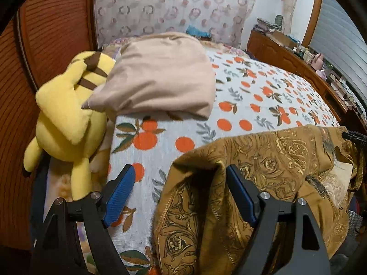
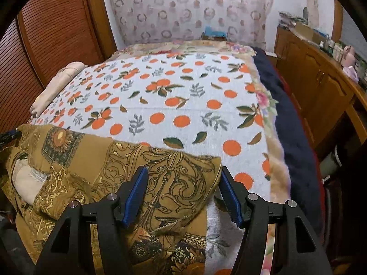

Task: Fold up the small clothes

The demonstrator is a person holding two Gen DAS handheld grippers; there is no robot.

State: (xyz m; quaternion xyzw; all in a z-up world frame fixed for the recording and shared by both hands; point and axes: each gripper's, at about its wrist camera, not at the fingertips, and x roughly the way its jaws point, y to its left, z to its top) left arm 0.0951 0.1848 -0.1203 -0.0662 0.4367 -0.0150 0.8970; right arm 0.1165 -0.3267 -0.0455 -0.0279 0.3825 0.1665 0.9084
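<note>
No writing could be read. The brown patterned shirt (image 1: pixel 263 160) lay on the bed (image 2: pixel 183 105) at its near edge. The left gripper (image 1: pixel 181 183) and right gripper (image 2: pixel 182 183) stood spread, each straddling a fold, pads unpressed.

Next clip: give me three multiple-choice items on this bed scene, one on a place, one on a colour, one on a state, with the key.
1. Where is the yellow plush toy?
A. at the bed's left edge, beside the beige folded cloth
B. on the wooden cabinet
C. on the brown garment

2. What colour are the round fruits on the bedspread?
A. blue
B. orange
C. purple

3. How does the left gripper stand?
A. shut on the toy
B. shut and empty
C. open, its fingers astride an edge of the brown patterned garment

Key: 1 A, the toy lies against the cloth by the wardrobe. 2 B, the dots are orange. 3 C, a wide gap shows between the pads.
</note>
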